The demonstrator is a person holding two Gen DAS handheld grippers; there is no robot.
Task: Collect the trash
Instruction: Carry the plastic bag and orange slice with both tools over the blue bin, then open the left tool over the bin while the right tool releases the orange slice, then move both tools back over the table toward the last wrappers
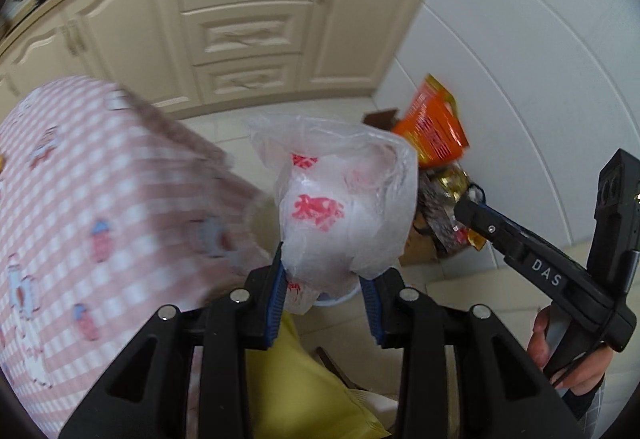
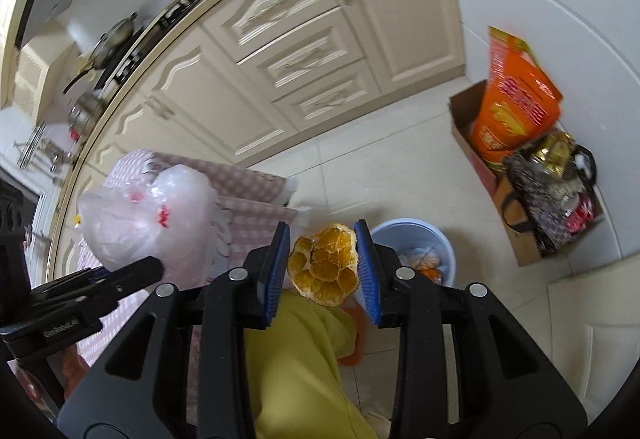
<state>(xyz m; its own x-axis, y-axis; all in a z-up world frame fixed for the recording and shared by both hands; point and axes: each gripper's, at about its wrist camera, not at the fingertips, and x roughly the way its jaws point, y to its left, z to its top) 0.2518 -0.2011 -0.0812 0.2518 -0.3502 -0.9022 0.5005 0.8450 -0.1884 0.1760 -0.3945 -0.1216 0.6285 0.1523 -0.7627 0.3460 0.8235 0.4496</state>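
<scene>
Bin [image 2: 412,239] on floor beside table [image 2: 248,191], cardboard boxes [image 2: 532,175] against wall, cabinets [image 2: 304,51] behind

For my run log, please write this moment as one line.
left hand-held gripper: holds plastic bag | right hand-held gripper: holds orange peel | bin: on floor, trash inside

"DAS" reads in white capitals on the black body of the right gripper [image 1: 474,217], seen from the left wrist. Red characters are printed on the white plastic bag [image 1: 340,199], too crumpled to read. The orange package [image 2: 516,107] carries print, blurred beyond reading.
</scene>
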